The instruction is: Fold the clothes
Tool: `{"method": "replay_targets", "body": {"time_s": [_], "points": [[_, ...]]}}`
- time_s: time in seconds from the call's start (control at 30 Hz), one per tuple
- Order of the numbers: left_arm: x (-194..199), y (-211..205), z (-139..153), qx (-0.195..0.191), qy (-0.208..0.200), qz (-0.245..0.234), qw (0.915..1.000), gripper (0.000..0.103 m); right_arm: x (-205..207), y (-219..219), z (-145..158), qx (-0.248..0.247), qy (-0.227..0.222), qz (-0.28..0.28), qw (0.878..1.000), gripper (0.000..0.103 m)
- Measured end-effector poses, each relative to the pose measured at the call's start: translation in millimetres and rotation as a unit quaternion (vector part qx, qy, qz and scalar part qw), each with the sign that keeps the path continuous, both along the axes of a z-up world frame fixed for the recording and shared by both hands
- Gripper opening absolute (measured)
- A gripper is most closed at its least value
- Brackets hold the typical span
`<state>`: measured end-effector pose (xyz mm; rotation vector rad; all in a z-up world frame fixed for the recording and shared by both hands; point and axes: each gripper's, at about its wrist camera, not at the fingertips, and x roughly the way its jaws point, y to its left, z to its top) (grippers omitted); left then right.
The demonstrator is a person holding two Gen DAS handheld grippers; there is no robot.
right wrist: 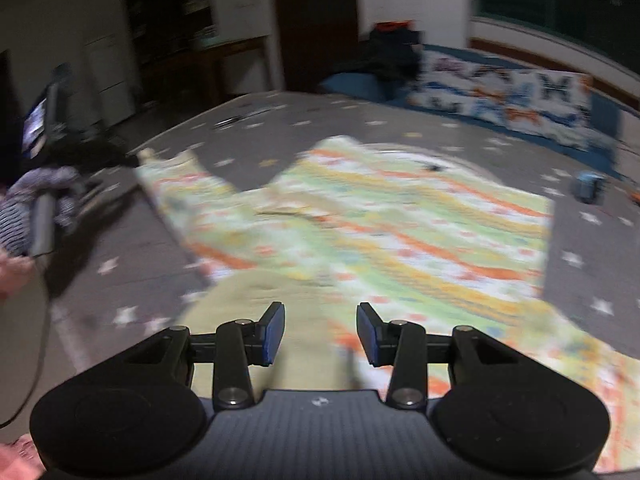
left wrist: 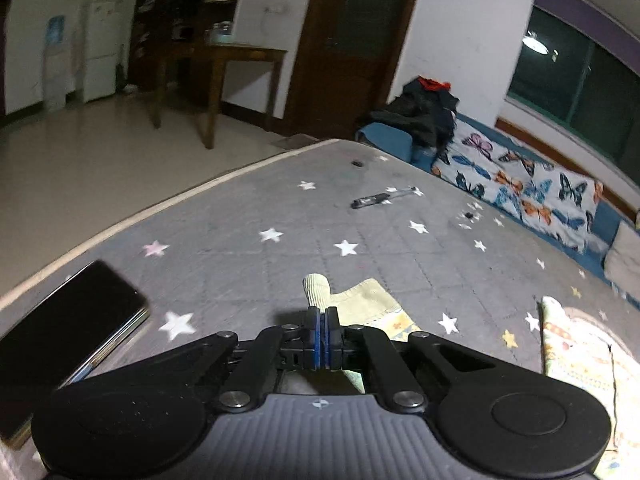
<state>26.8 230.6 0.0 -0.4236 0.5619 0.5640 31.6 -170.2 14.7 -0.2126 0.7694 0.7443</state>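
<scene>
While the right wrist view is smeared by motion blur, we can still see the patterned garment (right wrist: 360, 224) lying spread on the grey star-print mattress (right wrist: 132, 256), its yellow, green and orange stripes filling the middle of that view. Our right tongs (right wrist: 321, 334) stand spread, blue pads apart, above the near edge of the garment and touching nothing. One sleeve (right wrist: 176, 176) reaches out toward ten o'clock, where our left tongs (right wrist: 132, 158) meet its cuff.

In the left wrist view, our left tongs (left wrist: 321, 338) are pressed together, pinching the sleeve (left wrist: 360, 300) just behind its pale ribbed cuff (left wrist: 318, 290), which sticks out beyond the fingertips toward twelve o'clock. More of the garment (left wrist: 576, 356) lies at three o'clock. A dark smartphone (left wrist: 68, 328) rests on the mattress (left wrist: 260, 200) at nine o'clock, near its edge. A pen-like object (left wrist: 384, 197) lies farther off at one o'clock, and a butterfly-print cushion (left wrist: 520, 188) runs along the far side.
</scene>
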Motion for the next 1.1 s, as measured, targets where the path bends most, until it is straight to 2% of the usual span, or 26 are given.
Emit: {"method": "replay_targets", "body": {"time_s": [0.2,0.33,0.4,0.47,0.53,0.67,0.83,0.93,1.1], "points": [[-2,2,9,-0.005,-0.008,0.001,1.0,0.002,-18,41,-12,0.002,0.027,0.065,0.997,0.045],[-1,-1,22,0.004,-0.023,-0.01,0.9997,0.002,-32,59,-22,-0.005,0.031,0.081,0.996,0.046],[2,-2,28,0.007,-0.028,-0.014,0.9995,0.002,-37,65,-29,-0.025,0.02,0.082,0.996,0.041],[3,-2,32,0.006,-0.033,-0.015,0.9993,0.002,-39,61,-25,-0.029,0.008,0.077,0.997,0.018],[1,-1,37,0.006,-0.039,-0.017,0.9991,0.002,-40,57,-22,-0.032,-0.004,0.072,0.997,0.007],[-7,1,37,0.011,-0.044,-0.024,0.9987,0.002,-38,35,-5,-0.01,0.013,0.066,0.998,0.002],[-8,18,3,-0.005,0.018,0.004,0.9998,0.002,-40,29,-10,-0.019,0.046,0.088,0.995,0.002],[-9,26,-10,-0.014,0.04,0.017,0.9989,0.002,-43,33,-17,-0.029,0.054,0.106,0.992,0.002],[-7,26,-12,0.005,0.058,0.012,0.9982,0.004,-38,28,-1,-0.03,0.029,0.11,0.993,0.016]]}}
